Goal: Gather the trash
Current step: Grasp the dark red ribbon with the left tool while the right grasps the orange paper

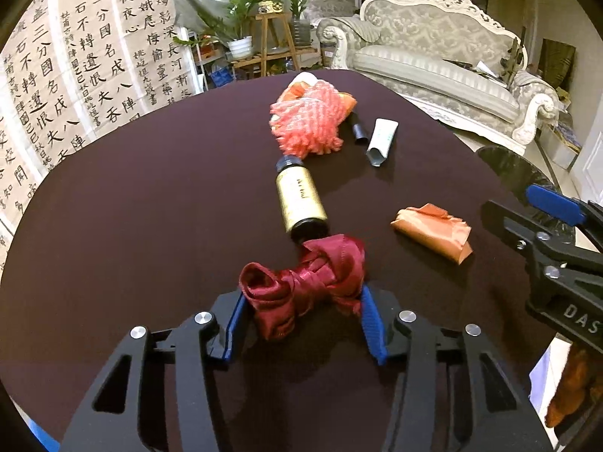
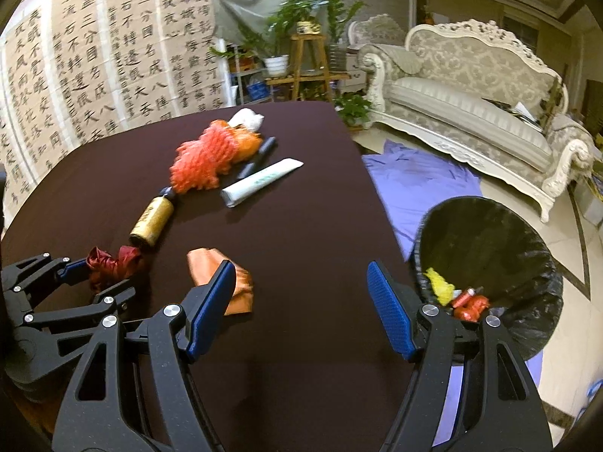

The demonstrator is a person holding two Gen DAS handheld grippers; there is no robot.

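The left gripper [image 1: 299,312] was closed on a dark red ribbon [image 1: 301,286], its blue pads pressing the bundle from both sides on the dark table [image 1: 132,207]. The right gripper [image 2: 301,301] stood wide with nothing between its jaws, above the table edge. A crumpled orange wrapper [image 2: 215,267] lay just beside its left finger [image 2: 211,309]. A gold bottle [image 1: 301,203] lay on its side, its base touching the ribbon. Beyond the bottle lay a red net [image 1: 305,120], a white tube [image 1: 380,139] and a small black tube [image 1: 358,130]. A black-lined bin [image 2: 486,248] stood on the floor beside the table, holding yellow and red scraps.
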